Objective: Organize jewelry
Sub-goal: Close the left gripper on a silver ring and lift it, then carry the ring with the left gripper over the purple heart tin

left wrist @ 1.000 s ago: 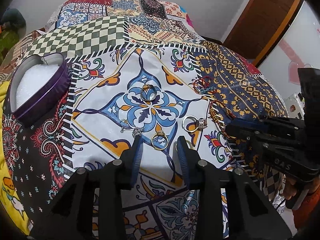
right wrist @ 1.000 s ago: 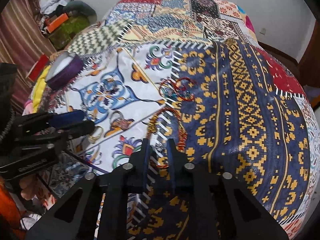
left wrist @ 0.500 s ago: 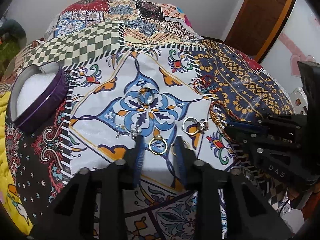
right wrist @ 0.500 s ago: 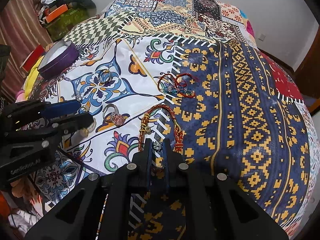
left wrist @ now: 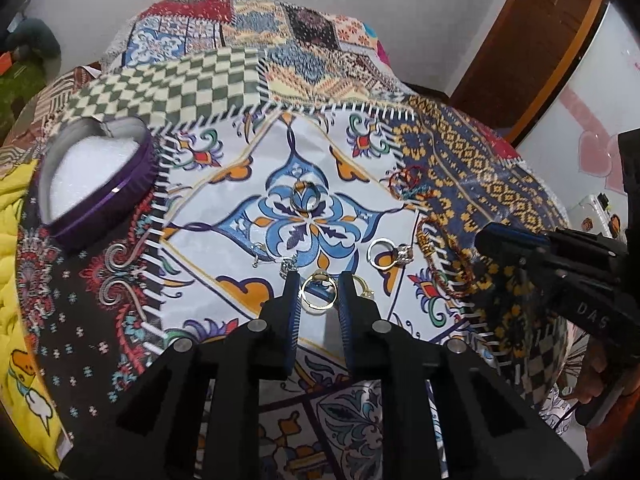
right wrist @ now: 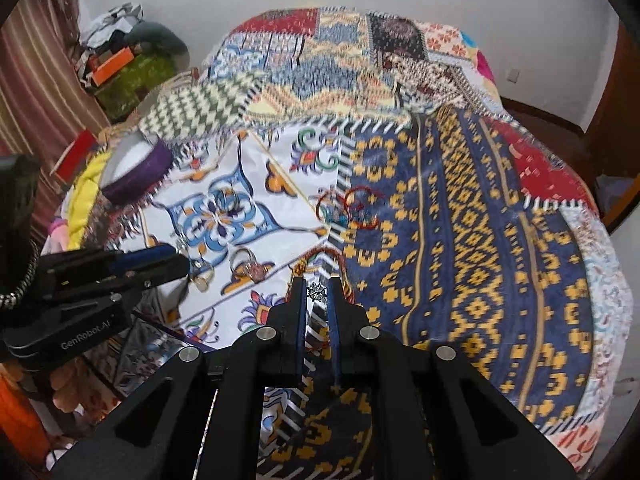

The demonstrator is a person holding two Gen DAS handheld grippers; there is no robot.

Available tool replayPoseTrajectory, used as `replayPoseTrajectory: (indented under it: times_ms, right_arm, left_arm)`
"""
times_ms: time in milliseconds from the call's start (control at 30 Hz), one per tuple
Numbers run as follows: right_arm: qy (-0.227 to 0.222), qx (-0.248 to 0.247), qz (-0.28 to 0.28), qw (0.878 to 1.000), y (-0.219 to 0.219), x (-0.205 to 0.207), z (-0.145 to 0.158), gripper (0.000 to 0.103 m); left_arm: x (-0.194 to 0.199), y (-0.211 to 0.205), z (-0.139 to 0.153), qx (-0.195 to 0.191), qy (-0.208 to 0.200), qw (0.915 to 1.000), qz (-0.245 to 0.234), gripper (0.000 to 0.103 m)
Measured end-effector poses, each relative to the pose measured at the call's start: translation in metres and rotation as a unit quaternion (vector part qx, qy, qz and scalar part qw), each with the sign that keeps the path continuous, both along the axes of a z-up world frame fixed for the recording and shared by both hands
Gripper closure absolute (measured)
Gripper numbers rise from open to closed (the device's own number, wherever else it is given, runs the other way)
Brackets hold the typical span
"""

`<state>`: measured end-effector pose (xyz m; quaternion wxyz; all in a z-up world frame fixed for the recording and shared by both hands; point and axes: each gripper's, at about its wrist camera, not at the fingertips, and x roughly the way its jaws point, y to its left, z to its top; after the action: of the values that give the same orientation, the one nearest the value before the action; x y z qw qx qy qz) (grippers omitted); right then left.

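Several rings and bracelets lie on a patterned patchwork cloth. My left gripper (left wrist: 319, 280) is open, its fingers on either side of a gold ring (left wrist: 319, 295) without touching it. A silver ring (left wrist: 305, 196) lies farther back, and a ring with a stone (left wrist: 389, 254) to the right. A purple heart-shaped box (left wrist: 96, 178) with white padding stands open at the left. My right gripper (right wrist: 317, 286) is narrowly open around a small silver star charm (right wrist: 316, 292) on a red-gold braided bracelet (right wrist: 320, 258). A red cord bracelet (right wrist: 352, 208) lies beyond it.
The cloth (right wrist: 480, 240) covers a rounded table whose edges drop away on all sides. A small silver trinket (left wrist: 286, 266) lies just left of my left fingertips. A wooden door (left wrist: 520, 40) and clutter (right wrist: 128, 64) stand beyond the table.
My left gripper has moved forward and narrowed so the gold ring now lies between its fingers. My right gripper has closed in around the star charm of the braided bracelet.
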<state>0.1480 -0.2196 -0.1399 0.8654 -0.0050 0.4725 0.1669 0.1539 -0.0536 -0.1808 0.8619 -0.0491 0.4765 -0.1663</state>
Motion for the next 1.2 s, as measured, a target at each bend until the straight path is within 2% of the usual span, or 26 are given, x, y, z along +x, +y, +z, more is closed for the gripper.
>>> replayPoseTrajectory:
  times_ms: [300, 600, 933, 1200]
  right_arm:
    - [-0.048, 0.015, -0.004, 0.999, 0.006, -0.009, 0.036, 0.094]
    - [-0.095, 0.029, 0.005, 0.995, 0.028, -0.014, 0.069, 0.094]
    - [-0.132, 0.052, 0.042, 0.989, 0.072, -0.010, 0.094, 0.094]
    - [-0.143, 0.063, 0.077, 0.985, 0.110, 0.003, 0.100, 0.094]
  left_arm:
    - [-0.014, 0.011, 0.042, -0.006, -0.052, 0.9984, 0.018, 0.086]
    - [-0.029, 0.040, 0.081, -0.010, -0.107, 0.9927, 0.054, 0.086]
    - [-0.037, 0.084, 0.109, -0.003, -0.151, 0.9834, 0.101, 0.086]
    - [-0.036, 0.118, 0.117, 0.006, -0.169, 0.9759, 0.138, 0.086]
